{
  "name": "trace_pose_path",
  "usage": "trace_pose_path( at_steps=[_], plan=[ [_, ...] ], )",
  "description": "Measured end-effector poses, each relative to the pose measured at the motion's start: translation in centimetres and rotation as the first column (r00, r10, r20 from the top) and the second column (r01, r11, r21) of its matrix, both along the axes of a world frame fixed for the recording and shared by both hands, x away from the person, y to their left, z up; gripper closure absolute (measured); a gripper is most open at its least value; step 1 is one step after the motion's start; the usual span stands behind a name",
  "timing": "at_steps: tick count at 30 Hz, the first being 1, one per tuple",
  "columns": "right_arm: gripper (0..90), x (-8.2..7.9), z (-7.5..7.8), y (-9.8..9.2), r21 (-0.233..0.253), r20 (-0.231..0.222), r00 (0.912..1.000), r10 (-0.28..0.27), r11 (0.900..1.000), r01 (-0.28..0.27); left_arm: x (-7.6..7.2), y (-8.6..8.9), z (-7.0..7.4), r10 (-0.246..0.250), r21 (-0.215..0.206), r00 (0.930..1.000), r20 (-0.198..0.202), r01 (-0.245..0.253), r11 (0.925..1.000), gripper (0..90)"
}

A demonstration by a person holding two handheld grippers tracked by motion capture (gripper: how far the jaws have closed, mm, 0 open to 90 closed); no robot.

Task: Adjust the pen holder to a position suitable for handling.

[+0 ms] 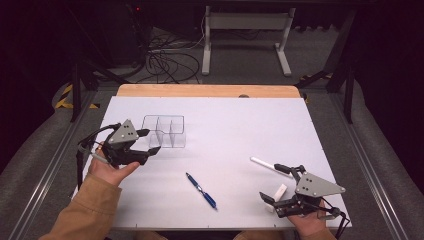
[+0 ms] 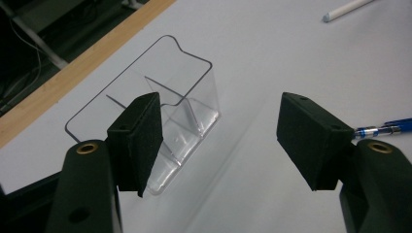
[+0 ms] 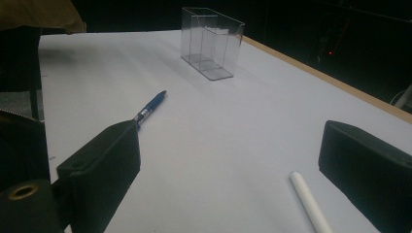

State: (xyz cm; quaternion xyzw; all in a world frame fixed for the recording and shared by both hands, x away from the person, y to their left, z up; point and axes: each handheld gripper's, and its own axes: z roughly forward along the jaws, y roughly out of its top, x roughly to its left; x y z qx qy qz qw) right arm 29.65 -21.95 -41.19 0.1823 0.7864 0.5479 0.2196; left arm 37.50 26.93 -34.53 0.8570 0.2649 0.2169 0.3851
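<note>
The left gripper (image 1: 152,141) sits near the left edge of the white surface (image 1: 240,125), its jaws spread wide and holding nothing. Just ahead of it stands the clear divided box (image 1: 165,131), upright (three compartments, all see-through), close to one jaw tip; whether they touch cannot be told. In the left gripper view the clear divided box (image 2: 167,104) lies behind the left jaw rather than between the two. The right gripper (image 1: 280,185) rests near the front right corner, jaws wide, with a white stick (image 1: 270,165) just beside it. A blue pen (image 1: 201,190) lies between both grippers, toward the front edge.
</note>
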Motion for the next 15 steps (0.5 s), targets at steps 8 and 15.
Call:
trace_pose_path(
  at_steps=[8, 15],
  plan=[
    [8.3, 0.0, 0.0, 0.0, 0.010, -0.007, 0.9999, 0.014, 1.000, -0.014, 2.0, 0.0, -0.2, -0.007, 0.013, 0.9980, -0.062, 0.008, 0.9999, 35.6],
    [8.2, 0.0, 0.0, 0.0, 0.010, -0.008, 0.9998, 0.018, 1.000, -0.018, 3.3, -0.4, -0.3, -0.008, 0.083, 0.9973, -0.073, 0.014, 0.9965, 35.7]
  ],
)
